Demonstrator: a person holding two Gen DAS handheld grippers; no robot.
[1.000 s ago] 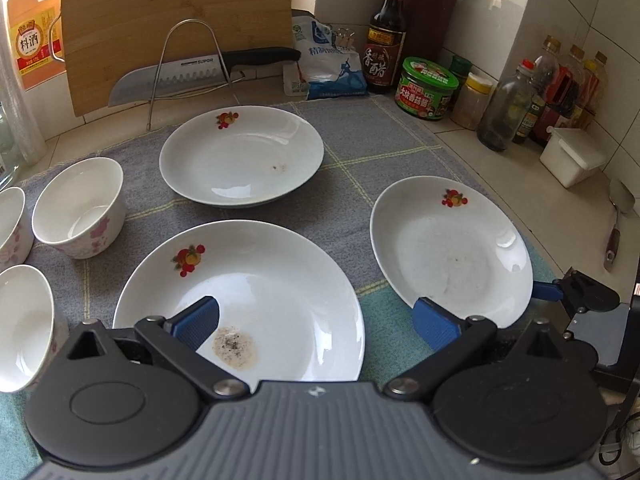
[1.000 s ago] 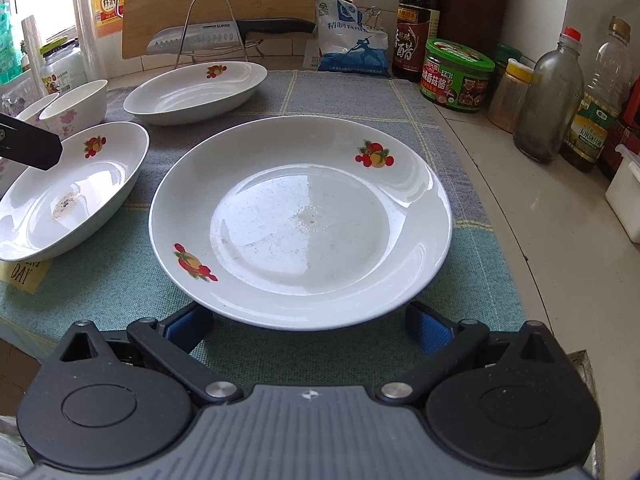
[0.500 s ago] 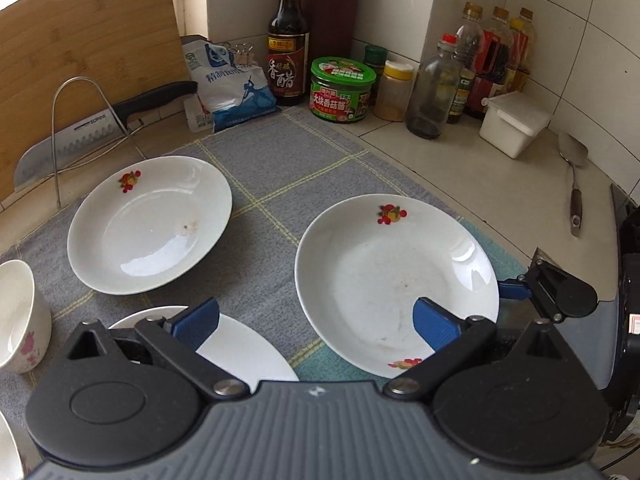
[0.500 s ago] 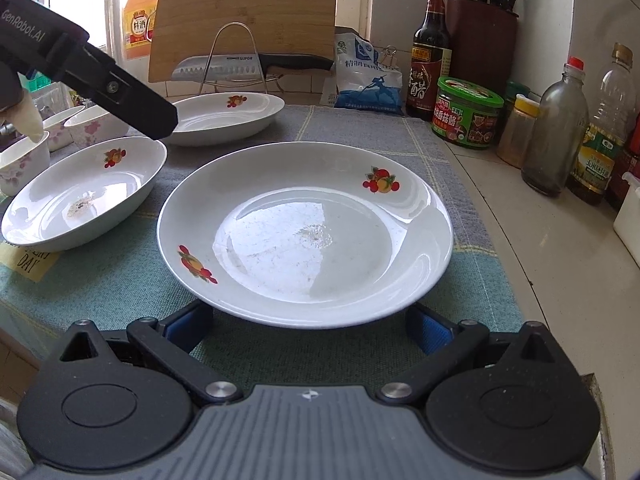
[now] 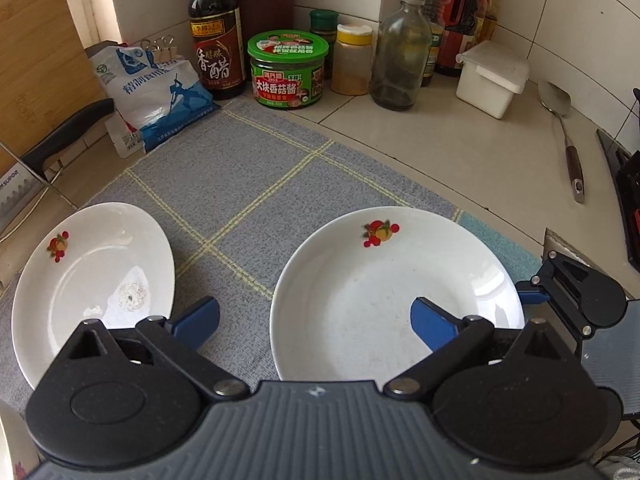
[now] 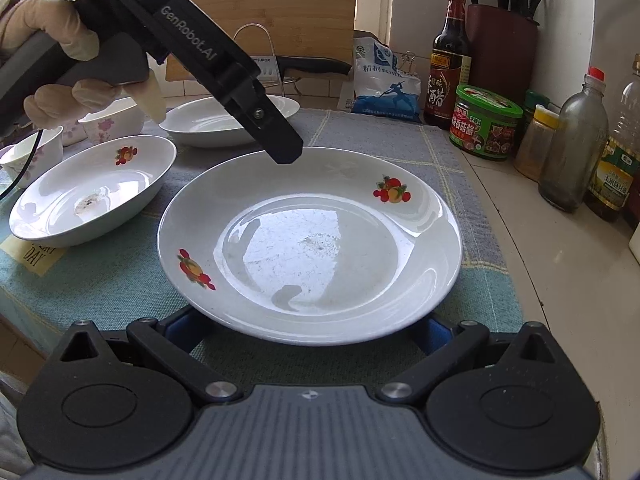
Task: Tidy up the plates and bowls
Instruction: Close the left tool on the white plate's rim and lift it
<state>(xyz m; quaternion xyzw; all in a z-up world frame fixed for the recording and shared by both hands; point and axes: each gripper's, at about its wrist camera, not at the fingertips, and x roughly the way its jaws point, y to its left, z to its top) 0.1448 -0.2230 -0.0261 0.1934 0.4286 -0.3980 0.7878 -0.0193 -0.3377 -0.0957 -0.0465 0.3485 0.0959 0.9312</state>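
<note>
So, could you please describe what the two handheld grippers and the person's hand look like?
Both the left gripper and right gripper have black linkage arms, round black hubs, silver pivot pins, blue finger pads and a ribbed grey body. The left one's black side reads "GenRobot.AI" in grey. The hand wears a cream glove; a thin black cable trails below it.

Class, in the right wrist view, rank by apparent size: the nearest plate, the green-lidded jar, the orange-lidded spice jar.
1. Nearest plate, though closeness to the camera enlarges it.
2. Green-lidded jar.
3. Orange-lidded spice jar, narrower and partly hidden.
</note>
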